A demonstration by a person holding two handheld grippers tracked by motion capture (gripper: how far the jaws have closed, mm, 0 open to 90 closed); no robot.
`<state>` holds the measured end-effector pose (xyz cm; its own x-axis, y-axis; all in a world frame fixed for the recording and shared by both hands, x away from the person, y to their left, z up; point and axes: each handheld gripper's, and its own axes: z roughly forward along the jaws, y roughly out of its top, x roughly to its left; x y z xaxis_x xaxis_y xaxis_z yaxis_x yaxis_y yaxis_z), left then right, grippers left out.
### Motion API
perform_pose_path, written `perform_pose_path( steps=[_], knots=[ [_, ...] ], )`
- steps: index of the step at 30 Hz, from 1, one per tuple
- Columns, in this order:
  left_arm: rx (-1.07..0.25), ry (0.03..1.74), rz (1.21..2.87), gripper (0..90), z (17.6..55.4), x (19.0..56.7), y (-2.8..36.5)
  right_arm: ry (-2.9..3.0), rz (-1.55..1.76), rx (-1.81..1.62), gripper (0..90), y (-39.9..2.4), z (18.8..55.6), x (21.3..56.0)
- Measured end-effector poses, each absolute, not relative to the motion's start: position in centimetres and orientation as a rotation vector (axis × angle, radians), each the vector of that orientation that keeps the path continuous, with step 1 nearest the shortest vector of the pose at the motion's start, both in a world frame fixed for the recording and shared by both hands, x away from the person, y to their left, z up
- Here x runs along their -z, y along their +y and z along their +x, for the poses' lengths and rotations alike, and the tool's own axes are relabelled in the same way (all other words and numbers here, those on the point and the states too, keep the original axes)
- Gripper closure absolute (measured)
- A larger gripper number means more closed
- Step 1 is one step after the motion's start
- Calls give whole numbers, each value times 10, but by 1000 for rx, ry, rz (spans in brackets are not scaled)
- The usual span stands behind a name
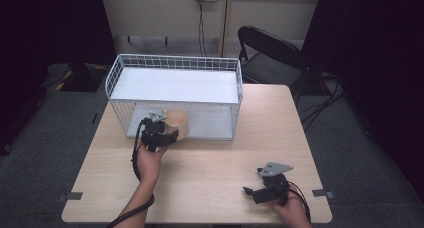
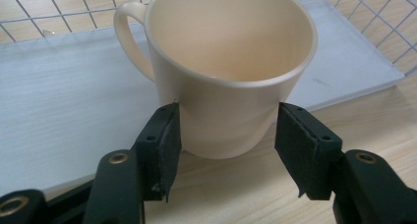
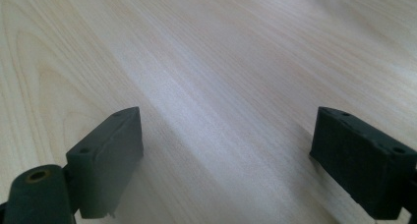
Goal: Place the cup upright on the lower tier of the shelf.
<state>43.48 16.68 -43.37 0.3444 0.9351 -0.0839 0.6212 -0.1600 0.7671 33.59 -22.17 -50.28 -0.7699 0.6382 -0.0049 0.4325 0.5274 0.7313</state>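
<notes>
Cream mug [image 1: 176, 123] is sitting at the front edge of the white wire rack [image 1: 175, 95], at about 11 o'clock on the bench [image 1: 210, 163] in the high view, its base seeming to straddle the rack's lower white shelf and the wood. The left hand-held gripper [image 1: 159, 119] is reaching toward 12 o'clock and closing in on the mug's near side, while the right hand-held gripper [image 1: 256, 180] is resting well apart at about 5 o'clock, pointing toward 9 o'clock over bare wood. In the left gripper view the mug [image 2: 228, 71] is standing upright with its mouth showing empty and its handle turned toward 10 o'clock; the left hand-held gripper [image 2: 227, 135] is bracketing the lower body, with the left pad touching or nearly touching the wall and the right pad standing just off it, so the jaws are spread a little wider than the mug and are not yet clamping anything. The rack's lower shelf [image 2: 64, 116] is running behind and under the mug. In the right gripper view the right hand-held gripper [image 3: 226, 155] is holding its jaws wide apart with nothing between them but bench [image 3: 206, 62]. I judge the step in hand to be either grasping or releasing the mug at the rack's mouth; if grasping, the next move is calling for squeezing both pads evenly on the body before lifting.
</notes>
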Motion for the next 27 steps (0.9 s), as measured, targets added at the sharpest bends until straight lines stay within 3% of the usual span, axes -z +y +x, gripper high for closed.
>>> perform_pose_path(
  steps=[27],
  knots=[
    [-546,1417,1872,636,443,437,165,2497,898,-1081,115,-222,336,503]
  ],
)
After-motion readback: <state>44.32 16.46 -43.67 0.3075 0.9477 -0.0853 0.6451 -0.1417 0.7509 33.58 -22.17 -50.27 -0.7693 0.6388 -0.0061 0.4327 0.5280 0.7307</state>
